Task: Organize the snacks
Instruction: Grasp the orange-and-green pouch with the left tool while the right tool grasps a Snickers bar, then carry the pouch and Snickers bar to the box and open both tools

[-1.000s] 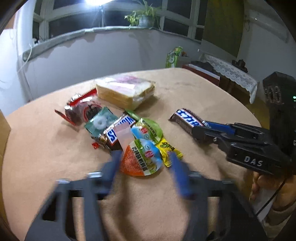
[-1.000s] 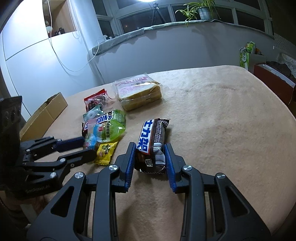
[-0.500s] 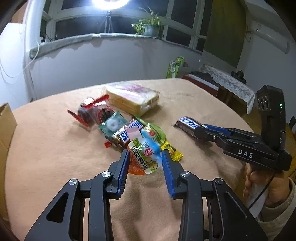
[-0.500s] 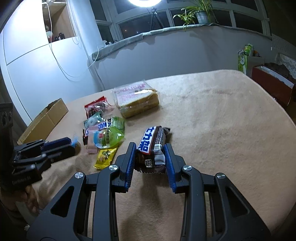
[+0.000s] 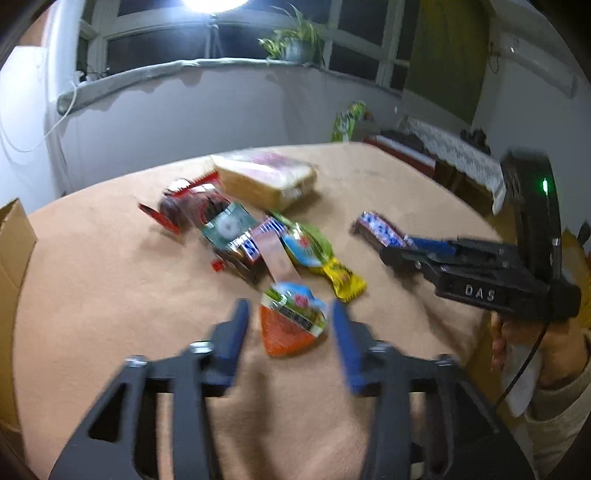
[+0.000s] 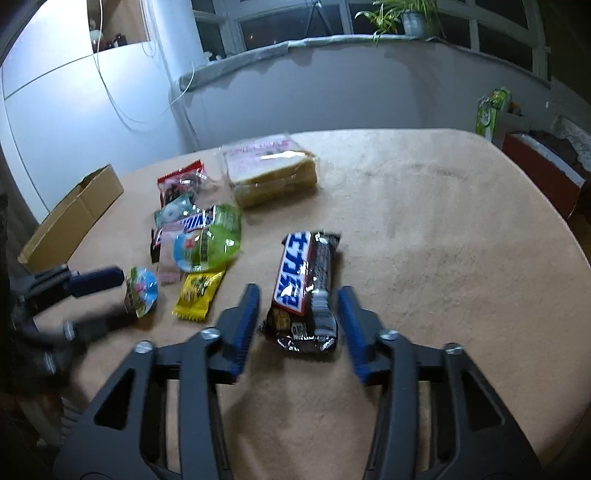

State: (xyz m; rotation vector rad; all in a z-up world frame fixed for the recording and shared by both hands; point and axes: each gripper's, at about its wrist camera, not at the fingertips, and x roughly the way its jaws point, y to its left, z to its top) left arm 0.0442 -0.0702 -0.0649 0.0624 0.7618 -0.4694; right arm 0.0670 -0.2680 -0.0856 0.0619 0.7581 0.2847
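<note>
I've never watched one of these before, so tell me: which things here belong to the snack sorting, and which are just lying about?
Part of the job:
Snickers bar between the right gripper fingers
jelly cup between the left gripper fingers
bagged bread
yellow packet
cardboard box

Just lying about:
potted plant
green carton

Left gripper: black open-frame arms w/ triangular cut-outs, silver screw heads at joints, blue ribbed pads on fingers. Right gripper: same build, black arms, silver screws, blue pads. Seen from left wrist view, right unit's black body is marked "DAS" in white; a green LED is lit on its upright housing; a black cable runs down. Right hand: bare skin, beige sleeve cuff.
</note>
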